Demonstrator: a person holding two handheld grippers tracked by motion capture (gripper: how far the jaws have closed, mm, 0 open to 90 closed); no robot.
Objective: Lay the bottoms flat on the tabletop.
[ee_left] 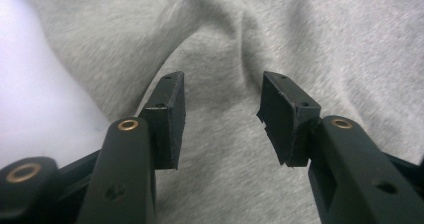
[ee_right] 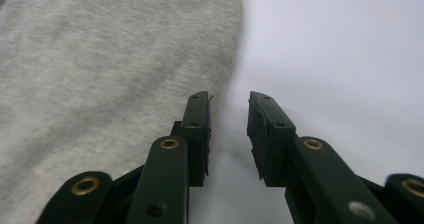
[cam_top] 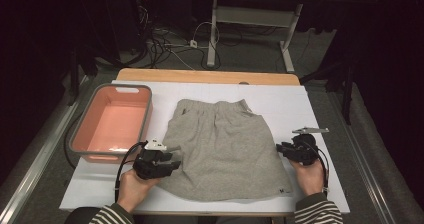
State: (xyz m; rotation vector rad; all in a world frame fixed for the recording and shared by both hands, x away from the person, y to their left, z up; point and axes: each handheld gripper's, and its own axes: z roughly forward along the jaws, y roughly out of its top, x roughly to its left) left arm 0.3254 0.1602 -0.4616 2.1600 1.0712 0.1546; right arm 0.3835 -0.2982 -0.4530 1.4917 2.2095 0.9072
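High view, bin: one pink bin with a grey rim sits at the left of the white table, just left of the garment, nothing inside it.
Left gripper: one left gripper lies at the near left, over the left hem corner of the cloth; one hand holds it, a striped sleeve behind.
Left gripper view: its jaws stand apart over the grey fabric with nothing pinched between them; one pad on the left and one on the right, a soft fold of cloth running up beyond them.
Garment: one pair of grey shorts lies flat in the middle of the table, waistband at the far side, hem at the near side, a small dark logo at the near right corner.
Right gripper: one right gripper lies at the near right, just beside the right edge of the shorts, with one grey plate on top.
Right gripper view: its jaws stand a little apart above bare white table, nothing between them; the cloth edge runs just left of the left jaw.
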